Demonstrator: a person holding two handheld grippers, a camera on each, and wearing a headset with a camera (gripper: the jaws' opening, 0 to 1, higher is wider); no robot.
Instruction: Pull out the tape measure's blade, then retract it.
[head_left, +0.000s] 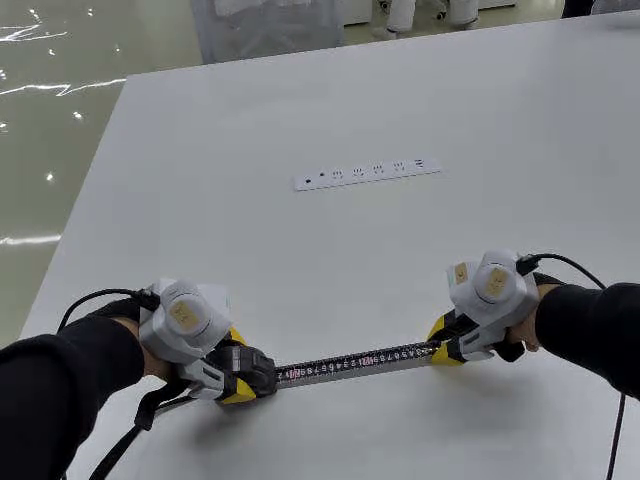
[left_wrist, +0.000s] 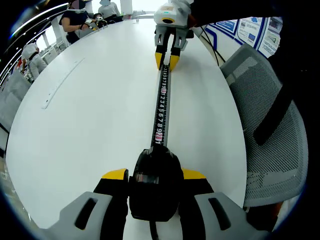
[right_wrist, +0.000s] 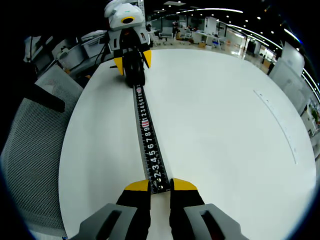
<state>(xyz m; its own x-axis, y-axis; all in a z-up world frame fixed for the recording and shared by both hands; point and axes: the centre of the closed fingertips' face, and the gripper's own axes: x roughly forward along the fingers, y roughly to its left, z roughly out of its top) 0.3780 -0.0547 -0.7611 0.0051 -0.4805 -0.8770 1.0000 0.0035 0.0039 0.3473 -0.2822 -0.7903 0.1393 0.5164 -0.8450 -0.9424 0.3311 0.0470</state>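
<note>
Head view: the left gripper (head_left: 238, 386) has its fingers (left_wrist: 115, 174) closed on the black plastic tape measure case (head_left: 256, 367), which sits low at the near edge of the white tabletop (head_left: 350, 260). The dark steel blade with pale numerals (head_left: 355, 362) stretches straight from the case to the right gripper (head_left: 441, 351). I cannot tell whether the blade touches the tabletop. In the right gripper view the yellow-tipped fingers (right_wrist: 137, 186) are drawn narrow on the blade's free end.

The grippers stand well apart, so the pulling-out step looks done or nearly so. Retraction should come next. That calls for guiding the right gripper toward the case in line with the blade, feeding it in slowly rather than letting it snap, while the left steadies the case. A long white power strip (head_left: 366, 173) lies farther back, well apart from the work.
</note>
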